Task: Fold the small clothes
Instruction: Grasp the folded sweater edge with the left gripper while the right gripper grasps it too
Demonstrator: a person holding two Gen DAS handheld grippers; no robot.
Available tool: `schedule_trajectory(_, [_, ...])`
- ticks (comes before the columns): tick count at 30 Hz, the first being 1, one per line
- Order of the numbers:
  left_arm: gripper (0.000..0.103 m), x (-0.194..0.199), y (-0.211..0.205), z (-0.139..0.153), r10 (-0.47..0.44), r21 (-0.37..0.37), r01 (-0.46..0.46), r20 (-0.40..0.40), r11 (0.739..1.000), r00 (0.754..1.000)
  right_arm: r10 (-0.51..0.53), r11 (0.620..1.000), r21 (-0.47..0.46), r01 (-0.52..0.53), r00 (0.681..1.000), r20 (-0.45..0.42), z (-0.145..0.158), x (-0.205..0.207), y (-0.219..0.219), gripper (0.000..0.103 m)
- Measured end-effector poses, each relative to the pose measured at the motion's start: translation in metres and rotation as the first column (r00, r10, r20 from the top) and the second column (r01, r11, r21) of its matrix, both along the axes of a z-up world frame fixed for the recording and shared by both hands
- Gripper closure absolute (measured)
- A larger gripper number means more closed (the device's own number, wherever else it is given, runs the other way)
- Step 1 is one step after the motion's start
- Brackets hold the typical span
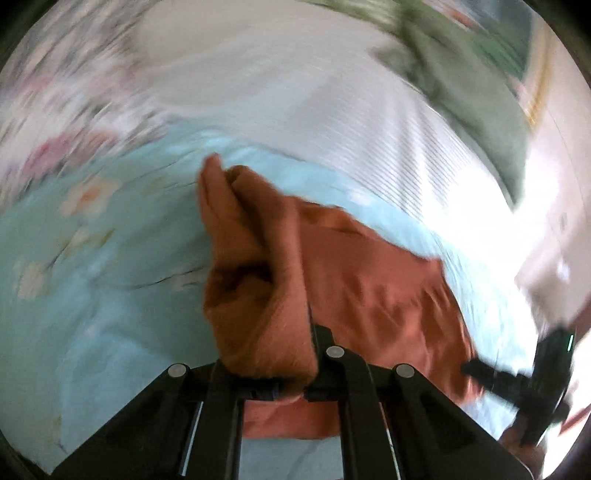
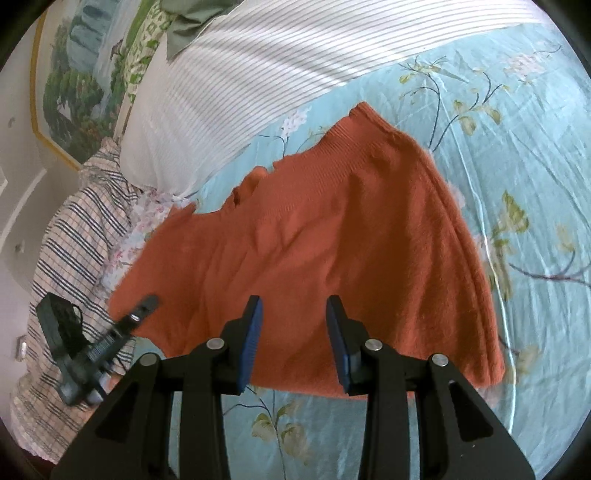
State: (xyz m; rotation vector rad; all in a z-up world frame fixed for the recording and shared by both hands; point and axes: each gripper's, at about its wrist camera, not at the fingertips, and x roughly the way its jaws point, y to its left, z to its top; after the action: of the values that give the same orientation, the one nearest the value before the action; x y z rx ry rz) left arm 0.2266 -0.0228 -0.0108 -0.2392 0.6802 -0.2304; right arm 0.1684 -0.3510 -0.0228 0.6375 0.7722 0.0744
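The left tongs (image 1: 277, 373) were clamped on a bunched corner of the rust-orange knit sweater (image 2: 314, 240), lifting it off the floral bedsheet (image 2: 517, 184). The rest lay spread mid-bed, below the striped pillow (image 2: 258, 74). The right tongs (image 2: 294, 343) hovered narrowly parted and empty over its near hem. The knit looked soft, light and limp, likely best pinched at hem or shoulder edges.

There is one orange sweater (image 2: 314, 236), one floral sheet (image 2: 517, 184), one striped pillow (image 2: 240, 81), one checked cloth (image 2: 74, 240), one green cloth (image 2: 192, 26), and two grippers (image 2: 293, 339) (image 1: 310, 354).
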Motion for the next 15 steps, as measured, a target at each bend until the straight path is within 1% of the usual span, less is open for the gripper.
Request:
schedule_trajectory(2, [0.097,-0.001,-0.039,-0.001,-0.079,0.096,0.077,0.010,0.992,0.997,0.012,1.000,0.012,-0.012,1.000,-0.009,0.000,0.009,-0.003,0.066])
schedule_trajectory(4, [0.097,-0.003,-0.072,-0.012,-0.143,0.183,0.140,0.000,0.973,0.990,0.045,0.998,0.039,-0.044,0.999,-0.022,-0.003,0.024,-0.004,0.066])
schedule_trajectory(5, [0.097,-0.003,-0.087,-0.021,-0.170,0.228,0.167,-0.010,0.959,0.985,0.058,0.997,0.047,-0.057,0.998,-0.032,-0.005,0.031,-0.003,0.066])
schedule_trajectory(6, [0.097,-0.004,-0.101,-0.031,-0.188,0.280,0.186,-0.017,0.942,0.982,0.071,0.996,0.054,-0.069,0.997,-0.042,-0.007,0.037,-0.002,0.061])
schedule_trajectory(7, [0.097,-0.006,-0.112,-0.040,-0.193,0.332,0.188,-0.017,0.924,0.981,0.093,0.994,0.063,-0.090,0.994,-0.052,-0.010,0.047,0.001,0.050])
schedule_trajectory(9, [0.097,-0.010,-0.120,-0.049,-0.195,0.388,0.181,-0.002,0.904,0.981,0.150,0.986,0.080,-0.145,0.987,-0.063,-0.013,0.070,0.010,0.040])
schedule_trajectory(10, [0.097,-0.011,-0.119,-0.050,-0.197,0.392,0.180,0.005,0.902,0.980,0.165,0.984,0.079,-0.160,0.984,-0.065,-0.014,0.077,0.014,0.040])
schedule_trajectory(15, [0.098,-0.014,-0.105,-0.041,-0.209,0.322,0.192,0.021,0.927,0.978,0.299,0.948,0.137,-0.286,0.950,-0.089,-0.025,0.148,0.043,0.040])
